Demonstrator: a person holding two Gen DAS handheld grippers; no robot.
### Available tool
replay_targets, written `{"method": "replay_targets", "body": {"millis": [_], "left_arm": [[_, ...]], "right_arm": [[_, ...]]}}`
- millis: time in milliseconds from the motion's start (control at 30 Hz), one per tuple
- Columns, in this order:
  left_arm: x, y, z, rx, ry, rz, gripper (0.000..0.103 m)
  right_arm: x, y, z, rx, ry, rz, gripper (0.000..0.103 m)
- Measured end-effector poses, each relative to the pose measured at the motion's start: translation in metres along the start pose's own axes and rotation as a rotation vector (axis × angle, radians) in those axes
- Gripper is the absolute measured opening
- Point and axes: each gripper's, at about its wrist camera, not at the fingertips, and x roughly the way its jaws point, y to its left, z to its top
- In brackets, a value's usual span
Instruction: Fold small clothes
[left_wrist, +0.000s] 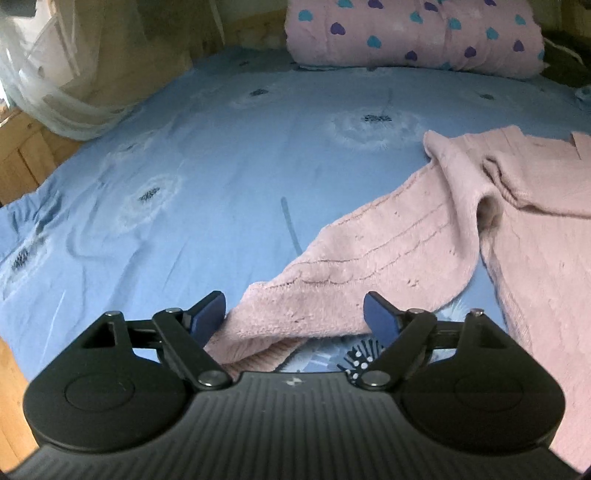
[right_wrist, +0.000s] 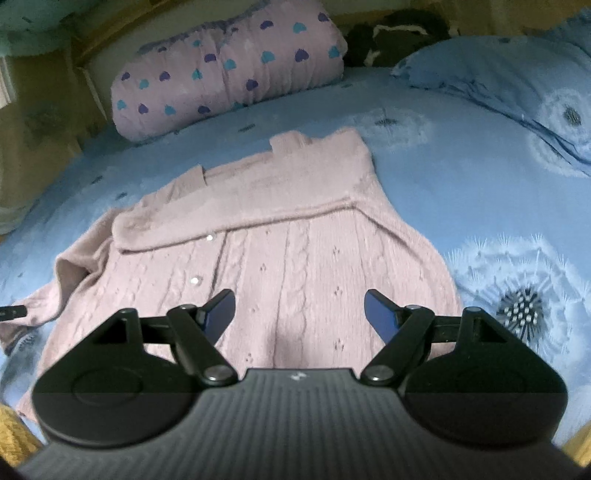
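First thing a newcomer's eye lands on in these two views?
The pink knit cardigan spread on the blue dandelion-print bedsheet, one sleeve folded across its chest, the other trailing out between the open left gripper. Then the pink heart-print rolled quilt at the far edge; the right gripper hangs open above the hem.

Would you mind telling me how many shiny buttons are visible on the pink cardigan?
2. One button sits just below the folded-over sleeve; the other button lies lower on the cardigan front. Others may be hidden under the sleeve.
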Motion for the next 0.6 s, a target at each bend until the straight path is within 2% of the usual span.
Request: {"method": "replay_targets", "body": {"millis": [100, 267, 500, 600], "left_arm": [[-0.001, -0.012, -0.004, 0.058, -0.022, 0.013, 0.087], [0.005, -0.025, -0.006, 0.095, -0.037, -0.023, 0.089], [0.011, -0.036, -0.015, 0.171, -0.041, -0.113, 0.09], [0.009, -0.041, -0.018, 0.218, -0.042, -0.149, 0.09]], "right_arm": [[0.003, 0.002, -0.007, 0.007, 0.015, -0.006, 0.078], [0.015, 0.002, -0.022, -0.004, 0.058, -0.021, 0.078], [0.018, 0.019, -0.038, -0.143, 0.036, -0.077, 0.081], [0.02, 0.022, -0.04, -0.166, 0.027, -0.088, 0.085]]}}
